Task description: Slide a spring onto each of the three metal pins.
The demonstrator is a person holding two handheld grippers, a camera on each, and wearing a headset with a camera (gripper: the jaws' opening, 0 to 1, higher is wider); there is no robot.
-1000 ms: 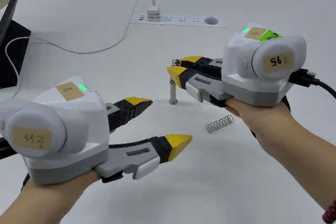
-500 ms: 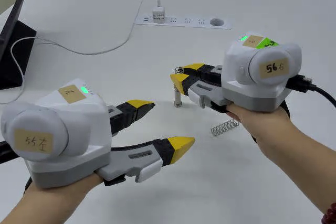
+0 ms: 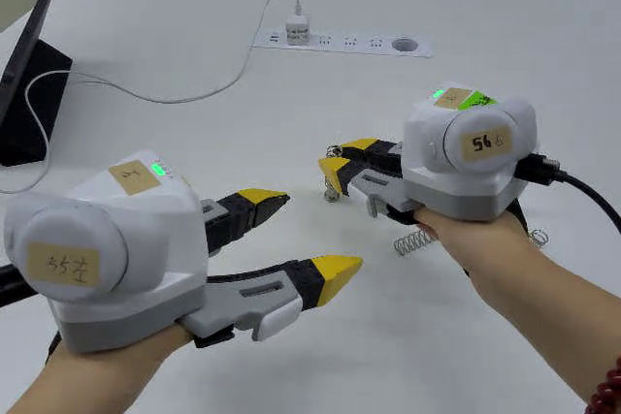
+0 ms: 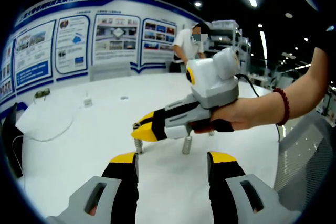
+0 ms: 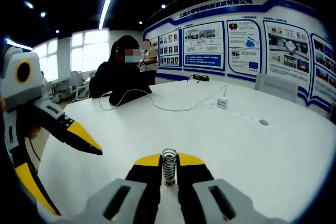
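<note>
Now the right claw [image 3: 345, 156], clamped on a coiled wire spring [image 5: 168, 167], has dropped to just above the upright metal pin [image 3: 332, 193]; threading looks imminent. The left claw [image 3: 310, 232] hangs open near the pin. A second spring [image 3: 415, 239] lies right of the pin on the smooth white bench [image 3: 291, 356].

The right hand-held gripper [image 3: 333, 156] hides most of one pin [image 3: 332, 195], and its hand [image 3: 473, 233] covers part of a loose spring [image 3: 411, 241].
</note>
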